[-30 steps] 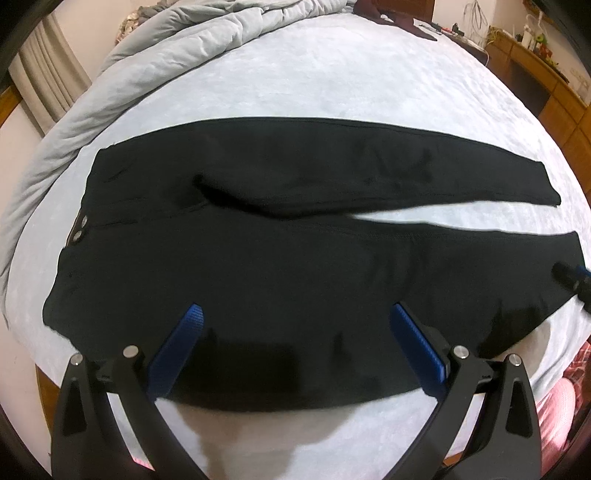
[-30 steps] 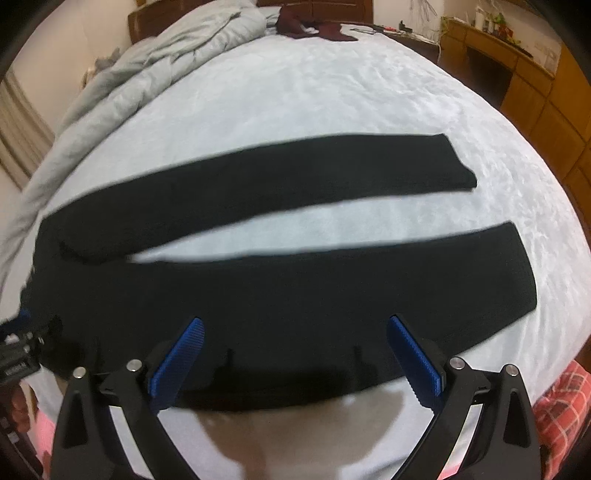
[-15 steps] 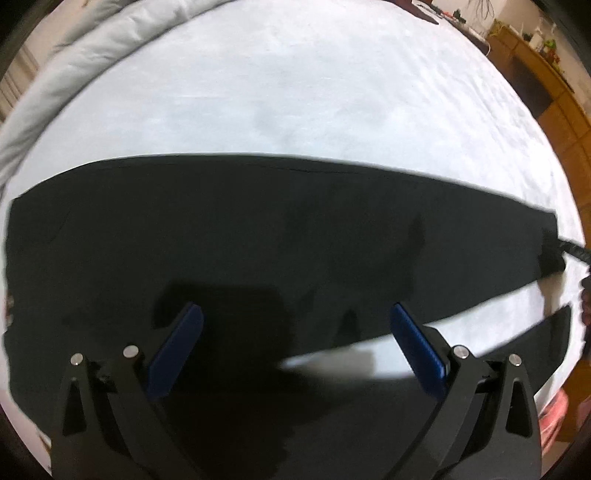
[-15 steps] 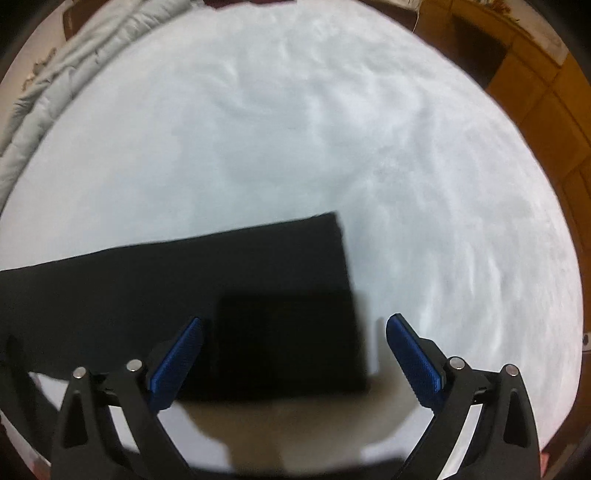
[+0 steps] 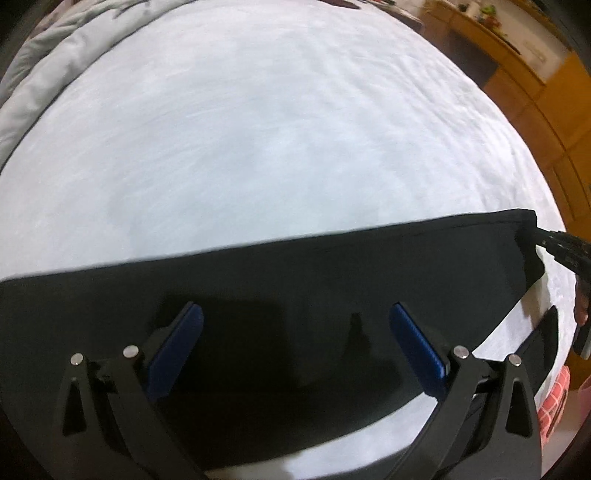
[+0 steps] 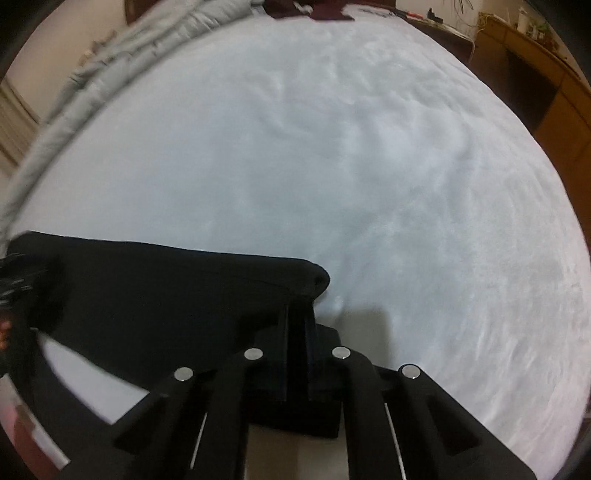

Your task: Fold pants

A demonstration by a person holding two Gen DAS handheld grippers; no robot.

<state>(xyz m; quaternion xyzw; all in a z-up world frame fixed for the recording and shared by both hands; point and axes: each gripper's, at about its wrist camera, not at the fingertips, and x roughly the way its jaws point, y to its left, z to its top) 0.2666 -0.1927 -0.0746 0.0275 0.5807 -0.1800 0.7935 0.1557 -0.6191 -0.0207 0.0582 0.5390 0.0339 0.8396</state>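
Left wrist view: the left gripper [image 5: 295, 341] has its jaws spread wide, blue pads [image 5: 175, 345] well apart, with nothing between them. It hovers over the black pants [image 5: 295, 273], which lie across the near part of the pale bed [image 5: 277, 129] as a long dark band running from the left edge to the right. At the band's far right end, the right gripper [image 5: 565, 245] meets the cloth at the hem corner. A second, narrower strip of the pants shows at near right, separated from the main band by a sliver of bed. A grey quilt [image 5: 40, 74] lies bunched at far left; wooden furniture [image 5: 517, 62] stands at far right.

Right wrist view: the right gripper [image 6: 297, 321] has its jaws closed together on the pants [image 6: 166, 288], pinching the rounded hem end. The cloth extends left from the grip across the near part of the bed [image 6: 332, 147]. The left gripper [image 6: 18, 273] appears blurred at the left edge, over the cloth. The quilt [image 6: 129, 48] lies at far left, a dark red cloth [image 6: 317, 9] at the far edge of the bed.
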